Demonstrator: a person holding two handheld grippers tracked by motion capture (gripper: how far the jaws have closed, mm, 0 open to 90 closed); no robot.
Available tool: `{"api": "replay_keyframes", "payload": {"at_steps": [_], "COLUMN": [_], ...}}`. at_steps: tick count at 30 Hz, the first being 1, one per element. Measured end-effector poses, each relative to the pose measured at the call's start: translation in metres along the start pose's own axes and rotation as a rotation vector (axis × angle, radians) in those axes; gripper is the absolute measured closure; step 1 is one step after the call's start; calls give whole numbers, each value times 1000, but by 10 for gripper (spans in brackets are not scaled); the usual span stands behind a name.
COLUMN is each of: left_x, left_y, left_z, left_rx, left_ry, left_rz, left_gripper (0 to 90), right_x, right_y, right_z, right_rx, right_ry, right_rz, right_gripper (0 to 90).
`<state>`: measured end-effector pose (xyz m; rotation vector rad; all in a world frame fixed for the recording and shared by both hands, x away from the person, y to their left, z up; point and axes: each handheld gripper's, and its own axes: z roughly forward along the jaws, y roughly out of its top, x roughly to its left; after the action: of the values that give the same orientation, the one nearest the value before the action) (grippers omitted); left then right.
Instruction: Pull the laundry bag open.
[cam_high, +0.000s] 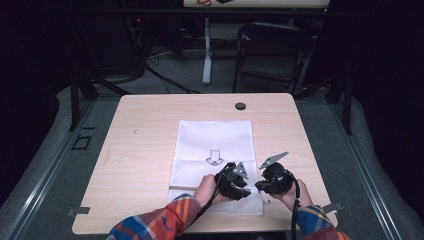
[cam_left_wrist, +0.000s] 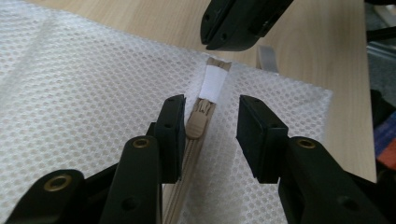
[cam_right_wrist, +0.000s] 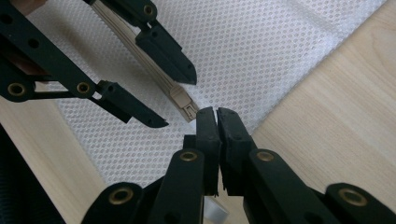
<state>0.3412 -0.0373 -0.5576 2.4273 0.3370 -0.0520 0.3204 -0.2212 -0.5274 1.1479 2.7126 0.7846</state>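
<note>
A white mesh bag (cam_high: 215, 145) lies flat on the wooden table (cam_high: 145, 130), with a beige zipper along its near edge. My left gripper (cam_left_wrist: 210, 105) is open and straddles the zipper pull (cam_left_wrist: 197, 125); its left pad sits close beside the pull and its right pad stands clear of it. My right gripper (cam_right_wrist: 212, 112) is shut on the bag's edge just past the zipper's end, where a white tab (cam_left_wrist: 214, 83) covers the tape. In the high view both grippers, left (cam_high: 245, 187) and right (cam_high: 257, 187), meet tip to tip at the bag's near right corner.
A black arrow print (cam_high: 214, 159) marks the bag. A round black grommet (cam_high: 240, 106) sits near the table's far edge. Behind the table stand a dark chair (cam_high: 272, 50) and a white post (cam_high: 206, 50). Bare wood lies left and right of the bag.
</note>
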Motion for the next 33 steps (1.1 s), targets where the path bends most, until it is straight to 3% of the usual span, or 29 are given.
{"api": "replay_keyframes", "payload": {"at_steps": [5,7,16,17,18,21,26,31,32,33], "left_x": [1,2,0,0,-1,-1,-2,-3,-3,-4], "left_y": [0,-1,-3,-2,-2,-3,-3,-4,-4,-4], "left_z": [4,6,10,10,10,10,10,10,11,10], "left_rx": [20,16,35,40,40,40,37,27,25,29], "left_ry": [0,-9,6,4,12,17,22,31,33,33], "left_rz": [4,-4,23,26,26,25,26,25,25,24], "left_gripper": [663,681,787,796,798,804,810,811,811,812], "right_x": [-3,-5,-4,-2,-2,-2,0,-2,-1,-2], "right_y": [0,0,0,0,-1,0,-3,-1,-2,0], "right_z": [5,11,20,23,25,27,31,29,30,28], "right_rx": [9,23,58,43,59,78,35,77,65,102], "right_ry": [5,11,35,49,30,31,44,39,34,40], "right_rz": [0,21,-5,21,10,-3,71,37,41,9], "right_gripper": [900,900,900,900,900,900,900,900,900,900]}}
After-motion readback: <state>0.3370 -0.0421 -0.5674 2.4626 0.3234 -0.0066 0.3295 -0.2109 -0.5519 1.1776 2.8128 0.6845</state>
